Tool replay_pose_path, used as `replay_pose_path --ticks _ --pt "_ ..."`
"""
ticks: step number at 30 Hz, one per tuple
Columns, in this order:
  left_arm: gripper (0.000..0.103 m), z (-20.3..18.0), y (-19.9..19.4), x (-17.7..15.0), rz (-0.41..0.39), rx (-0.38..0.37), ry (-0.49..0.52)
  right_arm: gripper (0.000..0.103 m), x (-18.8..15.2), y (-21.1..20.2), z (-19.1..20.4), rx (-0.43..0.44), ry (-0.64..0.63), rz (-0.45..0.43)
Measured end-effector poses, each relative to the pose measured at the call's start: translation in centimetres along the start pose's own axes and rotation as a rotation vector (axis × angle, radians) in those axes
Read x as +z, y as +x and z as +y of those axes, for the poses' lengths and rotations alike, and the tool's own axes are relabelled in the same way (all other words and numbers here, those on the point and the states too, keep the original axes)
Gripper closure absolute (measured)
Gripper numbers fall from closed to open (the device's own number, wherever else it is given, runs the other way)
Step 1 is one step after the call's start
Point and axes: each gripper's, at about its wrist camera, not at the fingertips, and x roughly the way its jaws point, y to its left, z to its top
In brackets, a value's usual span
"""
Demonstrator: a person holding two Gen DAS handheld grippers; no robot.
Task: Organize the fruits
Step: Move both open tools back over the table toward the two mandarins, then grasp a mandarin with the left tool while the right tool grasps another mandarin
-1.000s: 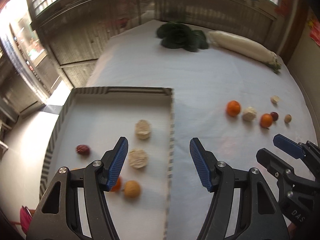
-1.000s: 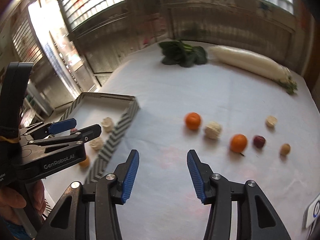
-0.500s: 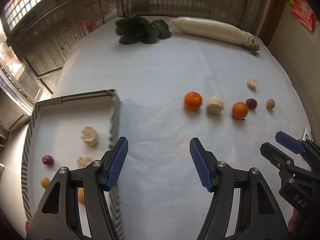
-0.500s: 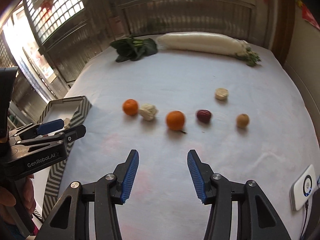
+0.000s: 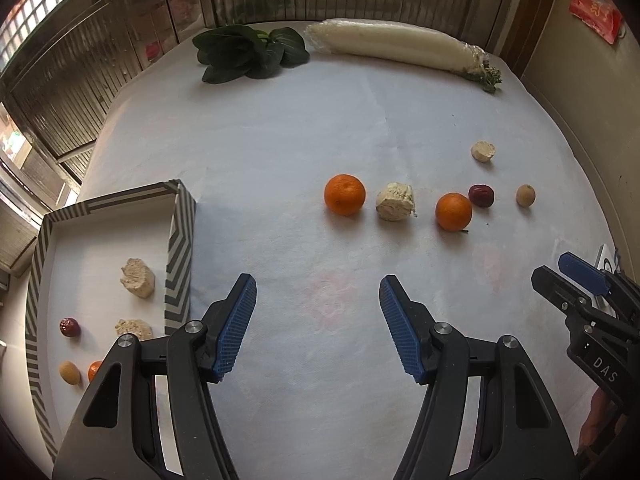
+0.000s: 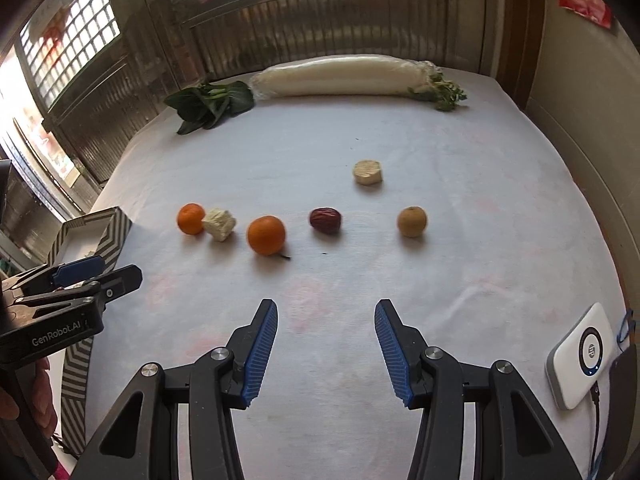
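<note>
On the white cloth lie two oranges (image 5: 344,194) (image 5: 453,211), a beige chunk (image 5: 394,202) between them, a red date (image 5: 481,195), a small tan fruit (image 5: 525,195) and a round beige slice (image 5: 483,151). The striped tray (image 5: 179,236) at the left holds beige chunks, a date, a tan fruit and a small orange. My left gripper (image 5: 316,320) is open and empty, hovering right of the tray. My right gripper (image 6: 325,350) is open and empty, near the table's front, facing the date (image 6: 325,220) and the nearer orange (image 6: 266,235).
A leafy green bunch (image 5: 248,54) and a long white radish (image 5: 394,46) lie at the far edge. A white device with a cable (image 6: 582,360) sits at the front right. The left gripper also shows in the right wrist view (image 6: 96,276).
Both grippers have swung right, away from the tray toward the loose fruits. The left gripper was over the tray and now hovers over the cloth. Both stay open.
</note>
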Motion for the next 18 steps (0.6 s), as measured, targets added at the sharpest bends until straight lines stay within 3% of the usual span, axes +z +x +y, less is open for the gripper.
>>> replay_pose_path --ticks 18 --pt "0.039 -0.8 1.2 0.3 0.028 0.009 0.006 0.054 0.1 1.1 -3.9 -0.092 0.056 0.027"
